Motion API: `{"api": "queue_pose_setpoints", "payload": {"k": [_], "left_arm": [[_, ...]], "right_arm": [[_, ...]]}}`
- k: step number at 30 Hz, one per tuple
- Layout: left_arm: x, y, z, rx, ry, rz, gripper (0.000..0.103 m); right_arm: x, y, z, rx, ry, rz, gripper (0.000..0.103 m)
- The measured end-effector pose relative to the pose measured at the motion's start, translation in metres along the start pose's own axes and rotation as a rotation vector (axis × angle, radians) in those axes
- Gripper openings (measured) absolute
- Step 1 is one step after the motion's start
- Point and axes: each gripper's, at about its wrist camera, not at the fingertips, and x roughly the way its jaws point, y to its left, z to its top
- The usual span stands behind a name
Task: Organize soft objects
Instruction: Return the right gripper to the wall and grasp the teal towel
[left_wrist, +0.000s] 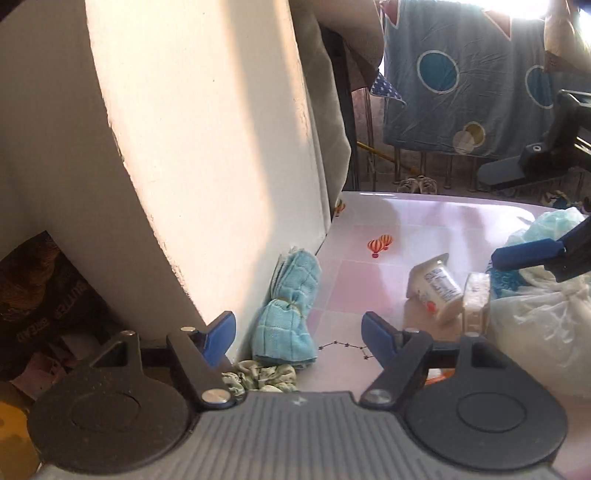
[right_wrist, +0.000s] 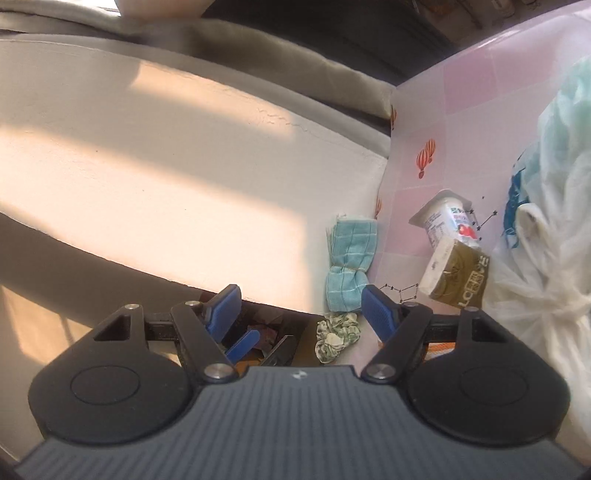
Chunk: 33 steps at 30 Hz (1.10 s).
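A light blue towel (left_wrist: 288, 310), tied at its middle, lies on the pink table against the cream wall. A green patterned scrunchie (left_wrist: 258, 380) sits just in front of it. My left gripper (left_wrist: 299, 338) is open just short of the towel, with nothing between its pads. One of the right gripper's blue fingers (left_wrist: 528, 254) shows at the right, over the plastic bags. In the right wrist view my right gripper (right_wrist: 303, 312) is open and empty, with the towel (right_wrist: 351, 254) and scrunchie (right_wrist: 338, 334) ahead of it. One of the left gripper's blue fingers (right_wrist: 242, 345) shows low between its own.
A tipped yogurt cup (left_wrist: 436, 291) and an olive packet (left_wrist: 476, 306) lie to the right of the towel. White and pale green plastic bags (left_wrist: 535, 314) are heaped at the table's right. The wall (left_wrist: 203, 147) bounds the left. A dark bread bag (left_wrist: 44, 295) sits below it.
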Motion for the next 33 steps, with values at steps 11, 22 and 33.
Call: {"api": "queue_pose_setpoints", "payload": {"k": [11, 22, 33], "left_arm": [[0.069, 0.027, -0.016, -0.041, 0.136, -0.025, 0.069], [0.094, 0.034, -0.02, -0.119, 0.205, -0.096, 0.036], [0.085, 0.034, -0.016, -0.19, 0.198, -0.149, 0.008]], "right_arm": [[0.188, -0.028, 0.033, 0.018, 0.195, -0.122, 0.067], [0.251, -0.058, 0.038, 0.03, 0.273, -0.147, 0.067], [0.243, -0.065, 0.032, 0.029, 0.265, -0.143, 0.036]]}}
